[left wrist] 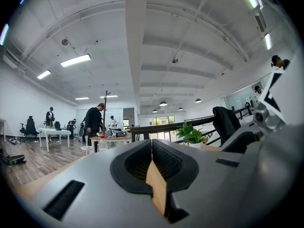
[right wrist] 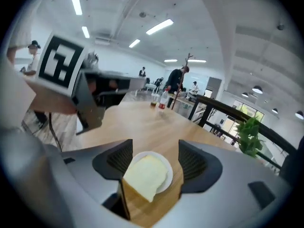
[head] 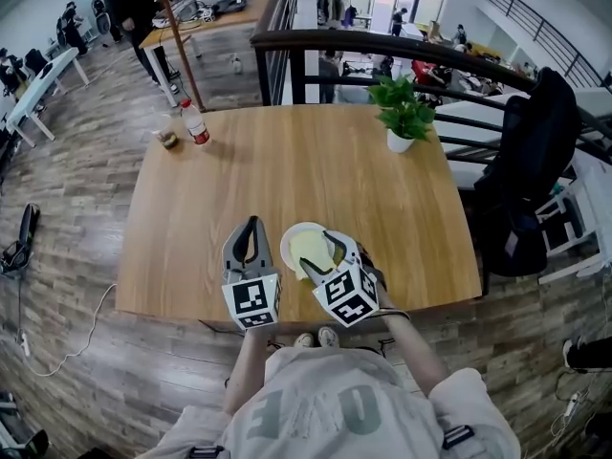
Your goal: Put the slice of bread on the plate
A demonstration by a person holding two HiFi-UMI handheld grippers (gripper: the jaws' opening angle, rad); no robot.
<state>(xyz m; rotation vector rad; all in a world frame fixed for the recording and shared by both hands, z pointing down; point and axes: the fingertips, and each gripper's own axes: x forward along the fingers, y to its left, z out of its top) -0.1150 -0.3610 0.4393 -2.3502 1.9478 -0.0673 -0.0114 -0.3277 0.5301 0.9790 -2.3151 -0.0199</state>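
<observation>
A pale yellow slice of bread (right wrist: 145,177) lies on a small white plate (right wrist: 166,167) and overhangs its near rim. In the head view the plate (head: 290,242) with the bread (head: 308,250) sits near the front edge of the wooden table (head: 287,170). My right gripper (right wrist: 156,158) hovers above the plate, tilted downward, open, its pads clear of the bread on both sides. The same gripper (head: 323,256) partly covers the plate from the right. My left gripper (head: 251,226) is just left of the plate, pointing level, shut (left wrist: 152,152) with nothing between its pads.
A potted plant (head: 404,118) stands at the table's far right. A bottle (head: 195,122) and a cup (head: 168,139) are at the far left corner. A black railing (head: 402,51) runs behind the table, and a dark jacket (head: 531,161) hangs to the right.
</observation>
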